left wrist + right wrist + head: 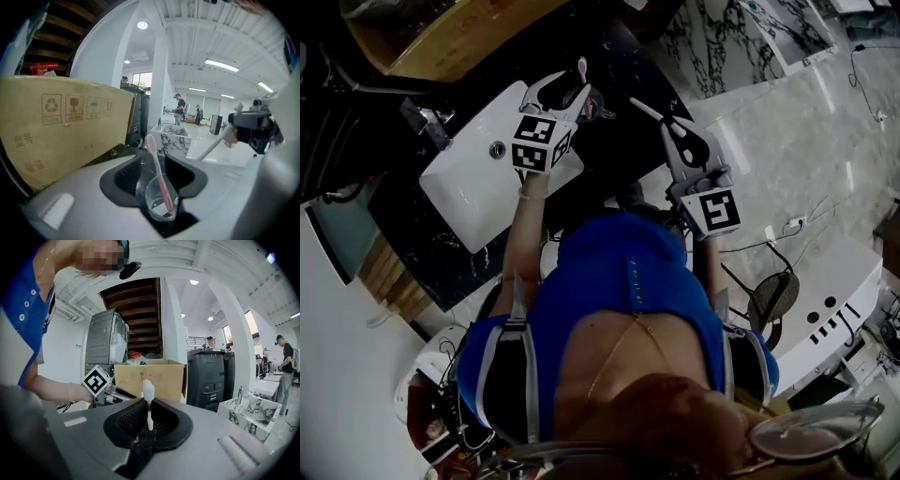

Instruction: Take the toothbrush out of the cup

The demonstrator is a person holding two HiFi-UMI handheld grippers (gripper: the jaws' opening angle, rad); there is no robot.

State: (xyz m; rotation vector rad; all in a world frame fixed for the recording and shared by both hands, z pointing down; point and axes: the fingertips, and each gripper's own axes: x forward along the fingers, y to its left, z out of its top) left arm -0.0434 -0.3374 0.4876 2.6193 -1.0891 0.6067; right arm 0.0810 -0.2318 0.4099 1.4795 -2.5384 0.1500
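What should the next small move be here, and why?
Probably draw the left gripper straight back off the clear cup. Its fingers are opening, with the cup and the leaning pink toothbrush between them. The right gripper is shut on the white toothbrush, which is already out.

Open workshop hall: white columns (159, 84), strip lights (221, 65), cardboard box (61, 122).

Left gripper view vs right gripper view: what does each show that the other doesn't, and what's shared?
Only the left gripper view: a clear cup holding a pink toothbrush, between the opening jaws of the left gripper. Only the right gripper view: the person's blue top and forearm. Both: the cardboard box and the white toothbrush clamped in the right gripper.
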